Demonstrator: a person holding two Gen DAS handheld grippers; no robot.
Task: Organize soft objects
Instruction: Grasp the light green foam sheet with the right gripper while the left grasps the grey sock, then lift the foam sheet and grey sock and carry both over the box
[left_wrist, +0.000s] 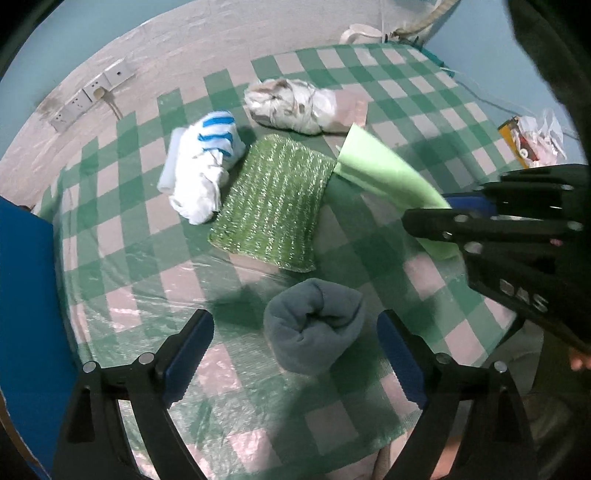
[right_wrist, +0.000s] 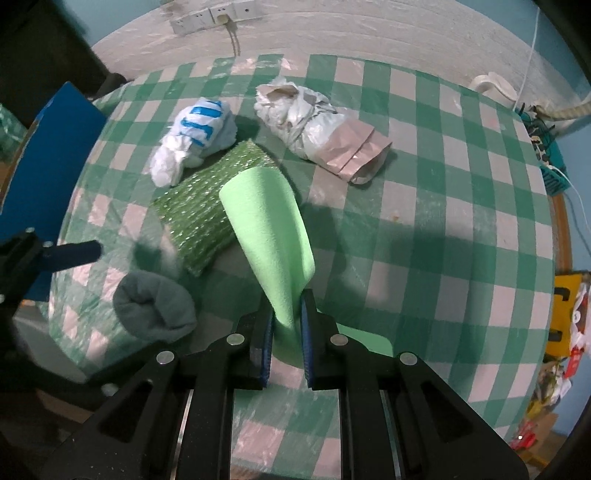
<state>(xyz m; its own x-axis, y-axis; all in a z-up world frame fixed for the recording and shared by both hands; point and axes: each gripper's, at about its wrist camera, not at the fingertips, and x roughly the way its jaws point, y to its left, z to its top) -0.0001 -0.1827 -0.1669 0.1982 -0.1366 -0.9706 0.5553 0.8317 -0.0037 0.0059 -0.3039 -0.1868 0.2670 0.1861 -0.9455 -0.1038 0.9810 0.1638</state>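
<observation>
Round table (right_wrist: 424, 206) under green-and-white check cloth, clear plastic over it; bears all the soft items. Blue board (left_wrist: 26, 295) upright at the left edge, purpose unclear.

Glittery green scouring cloth (left_wrist: 273, 203) flat near table centre, touching the white-and-blue knotted bag (left_wrist: 201, 166) to its left. Crumpled pale plastic bag bundle (left_wrist: 299, 107) further back, apart from the rest.

Pale green foam sheet (right_wrist: 269, 236) lifted off the table, far end hanging over the scouring cloth, near end pinched in the right gripper (right_wrist: 288, 325), jaws pressed together on it.

Rolled grey sock (left_wrist: 314, 325) on the cloth near the front edge, between the fingers of the left gripper (left_wrist: 295, 339); jaws spread wide, pads not touching it.

Progress, judged: early. One item in hand, one lined up for a grab, three untouched. No bin or sorted pile in sight, so destination cannot be told.
</observation>
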